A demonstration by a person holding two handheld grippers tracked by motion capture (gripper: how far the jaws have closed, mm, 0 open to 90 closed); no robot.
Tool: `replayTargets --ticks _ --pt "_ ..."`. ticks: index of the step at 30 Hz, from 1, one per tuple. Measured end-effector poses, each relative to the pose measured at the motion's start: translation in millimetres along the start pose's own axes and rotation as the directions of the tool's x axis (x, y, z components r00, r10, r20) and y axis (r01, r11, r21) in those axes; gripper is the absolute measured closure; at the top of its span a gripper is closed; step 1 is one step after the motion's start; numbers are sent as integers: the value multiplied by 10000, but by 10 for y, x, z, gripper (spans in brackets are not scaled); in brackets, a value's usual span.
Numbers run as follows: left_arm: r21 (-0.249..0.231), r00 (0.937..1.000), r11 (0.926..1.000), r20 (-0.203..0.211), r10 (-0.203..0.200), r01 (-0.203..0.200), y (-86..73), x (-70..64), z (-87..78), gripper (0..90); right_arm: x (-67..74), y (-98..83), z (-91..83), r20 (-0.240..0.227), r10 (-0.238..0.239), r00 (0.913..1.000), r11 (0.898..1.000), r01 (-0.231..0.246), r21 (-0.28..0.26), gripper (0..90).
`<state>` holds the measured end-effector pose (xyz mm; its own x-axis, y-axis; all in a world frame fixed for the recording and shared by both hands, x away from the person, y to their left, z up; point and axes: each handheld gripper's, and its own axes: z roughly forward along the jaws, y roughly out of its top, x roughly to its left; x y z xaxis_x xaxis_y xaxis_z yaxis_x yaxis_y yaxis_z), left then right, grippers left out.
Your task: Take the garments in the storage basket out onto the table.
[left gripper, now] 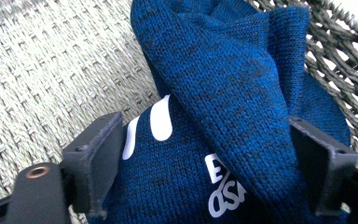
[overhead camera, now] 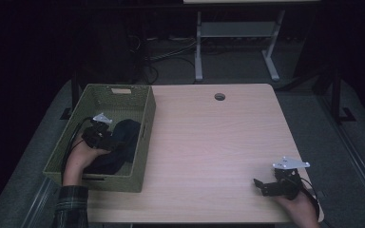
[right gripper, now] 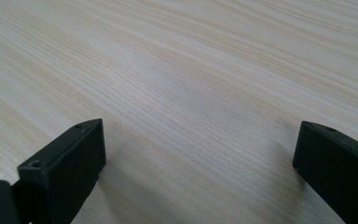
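A dark blue knitted garment (overhead camera: 126, 135) with white lettering lies bunched in the green woven basket (overhead camera: 147, 118) at the table's left. My left gripper (overhead camera: 108, 139) reaches into the basket from the near side. In the left gripper view its jaws stand wide on either side of a fold of the garment (left gripper: 223, 70), and the left gripper (left gripper: 205, 135) is open around the cloth. My right gripper (overhead camera: 261, 186) rests near the table's front right corner, pointing left. In the right gripper view the right gripper (right gripper: 198, 135) is open, with bare wood between its jaws.
The light wooden table (overhead camera: 209, 137) has a round cable hole (overhead camera: 219, 97) near its far edge. The woven basket floor (left gripper: 51, 70) shows beside the garment. A white desk frame (overhead camera: 237, 33) and cables stand on the dark floor beyond.
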<state>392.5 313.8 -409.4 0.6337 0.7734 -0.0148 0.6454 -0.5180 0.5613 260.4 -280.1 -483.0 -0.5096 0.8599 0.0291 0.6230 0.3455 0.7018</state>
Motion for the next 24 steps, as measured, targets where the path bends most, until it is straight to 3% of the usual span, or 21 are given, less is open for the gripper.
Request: replayTargets --ticks 5,11,14,19,24 --pt "228 10000 9997 20 80 -81 0 -14 6 292 0 0 0 0 0 10000 10000 0 0 20" --pt "491 9988 9976 31 492 -493 16 -63 -14 552 0 0 0 0 6 10000 10000 -6 0 20" --pt "620 9992 9974 -80 381 -375 30 -71 -29 652 0 0 0 -1 2 10000 10000 -2 0 20" --pt "568 9993 9978 -183 339 -329 45 -76 -76 676 0 0 0 1 9 10000 10000 -9 1 20" --pt "142 9998 9997 -94 177 -176 46 -64 -154 692 0 0 0 0 7 10000 10000 -7 -1 20"
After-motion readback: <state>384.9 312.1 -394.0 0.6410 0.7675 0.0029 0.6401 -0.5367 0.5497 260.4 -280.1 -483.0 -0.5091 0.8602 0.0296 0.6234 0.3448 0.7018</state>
